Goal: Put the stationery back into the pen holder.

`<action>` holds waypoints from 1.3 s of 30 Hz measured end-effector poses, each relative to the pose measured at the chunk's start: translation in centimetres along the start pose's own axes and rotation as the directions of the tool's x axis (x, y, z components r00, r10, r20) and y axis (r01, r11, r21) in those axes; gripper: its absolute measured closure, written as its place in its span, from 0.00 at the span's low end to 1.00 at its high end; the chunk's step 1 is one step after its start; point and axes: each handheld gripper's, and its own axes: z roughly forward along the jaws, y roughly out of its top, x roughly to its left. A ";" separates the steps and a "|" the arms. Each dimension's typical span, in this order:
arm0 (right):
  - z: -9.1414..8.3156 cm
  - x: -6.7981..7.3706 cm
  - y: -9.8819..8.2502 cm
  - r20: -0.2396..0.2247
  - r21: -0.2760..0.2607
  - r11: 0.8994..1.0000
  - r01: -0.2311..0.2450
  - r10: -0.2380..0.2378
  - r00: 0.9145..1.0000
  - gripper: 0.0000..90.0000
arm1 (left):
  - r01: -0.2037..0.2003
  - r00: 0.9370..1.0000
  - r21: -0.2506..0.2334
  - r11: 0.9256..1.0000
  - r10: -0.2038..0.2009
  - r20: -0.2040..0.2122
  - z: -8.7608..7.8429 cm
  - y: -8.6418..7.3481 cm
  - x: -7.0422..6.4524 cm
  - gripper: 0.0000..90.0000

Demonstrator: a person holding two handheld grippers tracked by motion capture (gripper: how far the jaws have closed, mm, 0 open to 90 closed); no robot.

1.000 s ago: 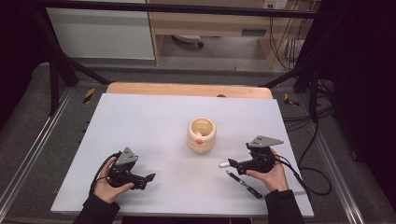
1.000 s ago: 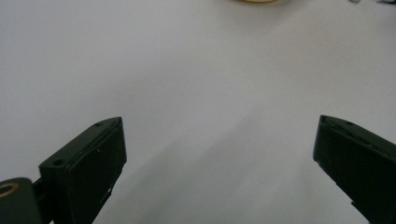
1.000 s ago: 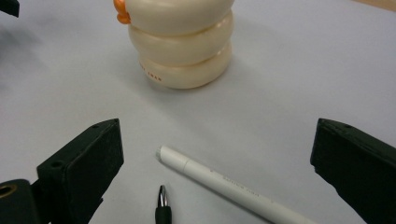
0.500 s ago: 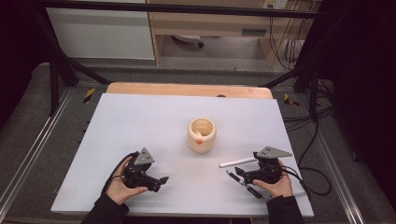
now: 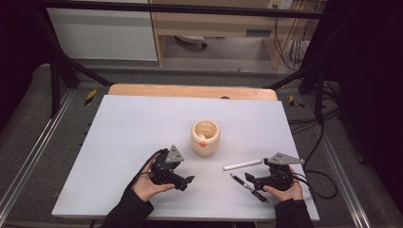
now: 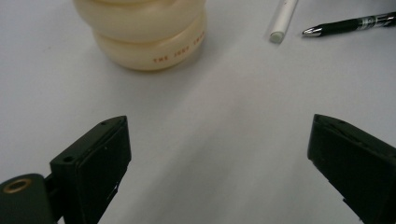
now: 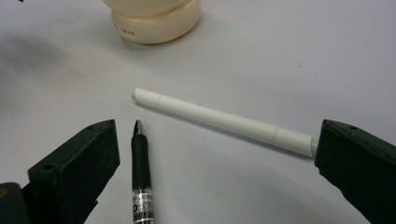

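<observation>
A cream ribbed cup point(image 5: 205, 137) stands upright at the table's middle, with a small orange mark on its side. To its right lie a white pen point(image 5: 243, 165) and, nearer the front edge, a black pen point(image 5: 248, 186). My left gripper point(image 5: 187, 183) is open and empty just left of and in front of the cup point(image 6: 144, 32), its jaws pointing right. My right gripper point(image 5: 251, 179) is open and low over the table. The black pen point(image 7: 140, 177) lies between its jaws, and the white pen point(image 7: 224, 120) reaches to the right jaw's tip.
The pale grey table top point(image 5: 142, 123) has a wooden strip point(image 5: 190, 91) along its far edge. Metal rails and black frame bars run along both sides, and cables point(image 5: 313, 137) hang at the right.
My left gripper has moved right, closer to the cup. My right gripper has drawn back to the right, uncovering the white pen; both pens lie in front of it.
</observation>
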 end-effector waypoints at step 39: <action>-0.2 0.1 -0.1 -0.006 0.028 0.999 0.031 -0.031 1.000 0.01 | -0.178 0.978 0.077 0.981 0.167 0.125 10.6 9.7 -4.4 0.57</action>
